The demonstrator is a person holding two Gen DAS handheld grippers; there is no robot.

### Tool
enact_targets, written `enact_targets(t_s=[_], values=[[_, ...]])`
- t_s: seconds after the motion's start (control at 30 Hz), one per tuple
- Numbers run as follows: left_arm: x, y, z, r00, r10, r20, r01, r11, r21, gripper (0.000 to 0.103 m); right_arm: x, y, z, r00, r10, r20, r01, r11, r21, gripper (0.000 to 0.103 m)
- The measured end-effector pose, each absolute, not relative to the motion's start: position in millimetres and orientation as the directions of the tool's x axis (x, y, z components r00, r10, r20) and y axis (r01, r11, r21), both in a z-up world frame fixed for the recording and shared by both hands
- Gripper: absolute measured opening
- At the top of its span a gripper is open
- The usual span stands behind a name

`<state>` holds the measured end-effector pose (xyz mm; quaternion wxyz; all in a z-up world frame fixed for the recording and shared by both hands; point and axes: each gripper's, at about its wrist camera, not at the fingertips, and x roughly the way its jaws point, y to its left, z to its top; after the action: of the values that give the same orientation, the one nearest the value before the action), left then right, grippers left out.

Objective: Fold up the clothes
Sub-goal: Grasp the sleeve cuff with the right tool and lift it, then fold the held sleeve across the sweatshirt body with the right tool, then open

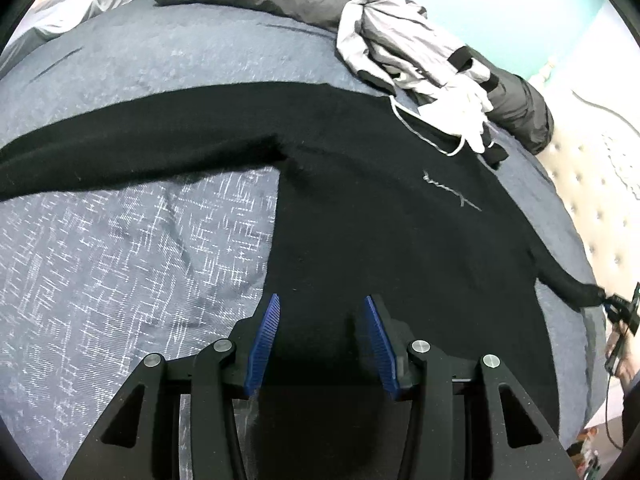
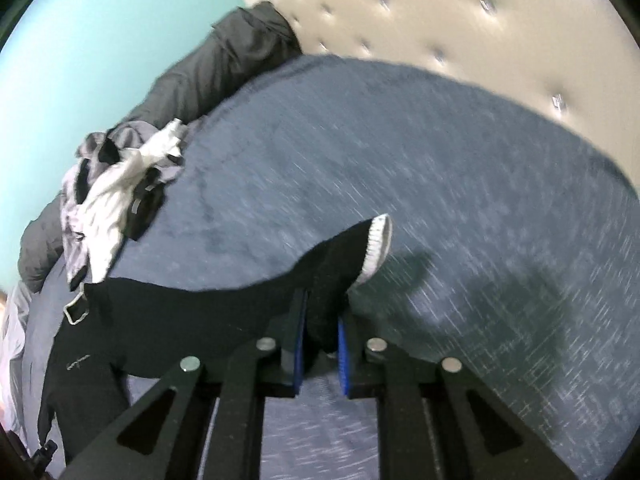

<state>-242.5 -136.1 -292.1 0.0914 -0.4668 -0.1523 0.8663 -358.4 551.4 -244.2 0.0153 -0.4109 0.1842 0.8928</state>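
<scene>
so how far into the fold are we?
Done: black sweater lies spread flat on the blue bedspread.
In hand: right gripper is clamped on one sleeve near its white cuff; left gripper is open over the hem.
Left: no fold yet; grey-white pile untouched.

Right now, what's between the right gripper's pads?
The black sweater's sleeve, near its white cuff. The right gripper is shut on it, lifted off the blue bedspread; shows in the right wrist view.
</scene>
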Motion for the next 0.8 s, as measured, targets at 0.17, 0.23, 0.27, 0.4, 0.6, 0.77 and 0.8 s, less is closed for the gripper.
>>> enact_targets(t_s=[0.17, 0.23, 0.27, 0.4, 0.6, 0.77, 0.8], values=[[-231.3, -135.1, -275.3, -0.553, 0.325, -0.767, -0.041, -0.93, -0.365, 0.048, -354.2, 519.5, -192.1, -0.705, -0.206, -0.679, -0.071, -0.932, 0.356, 0.012], [-226.0, -133.0, -266.7, -0.544, 0.352, -0.762, -0.063, -0.923, -0.381, 0.048, -351.9, 498.5, -171.0, -0.714, -0.247, -0.655, -0.017, -0.929, 0.369, 0.012], [-223.1, -131.4, -261.8, -0.544, 0.354, -0.761, -0.075, -0.923, -0.376, 0.048, -350.7, 487.6, -160.3, -0.718, -0.269, -0.642, 0.011, -0.927, 0.375, 0.012], [-206.8, -124.6, -238.1, -0.548, 0.373, -0.749, -0.129, -0.922, -0.365, 0.048, -343.5, 441.4, -121.5, -0.718, -0.356, -0.598, 0.122, -0.91, 0.395, 0.012], [-184.7, -122.2, -210.9, -0.554, 0.395, -0.733, -0.175, -0.916, -0.361, 0.051, -327.8, 351.6, -68.4, -0.683, -0.491, -0.542, 0.301, -0.864, 0.403, 0.012], [-174.5, -127.2, -193.5, -0.559, 0.403, -0.725, -0.182, -0.912, -0.367, 0.052, -303.1, 273.4, -49.6, -0.607, -0.599, -0.522, 0.429, -0.8, 0.42, 0.012], [-172.1, -129.3, -190.2, -0.561, 0.409, -0.72, -0.181, -0.909, -0.375, 0.052, -296.2, 255.4, -50.9, -0.583, -0.622, -0.523, 0.455, -0.783, 0.424, 0.012]])
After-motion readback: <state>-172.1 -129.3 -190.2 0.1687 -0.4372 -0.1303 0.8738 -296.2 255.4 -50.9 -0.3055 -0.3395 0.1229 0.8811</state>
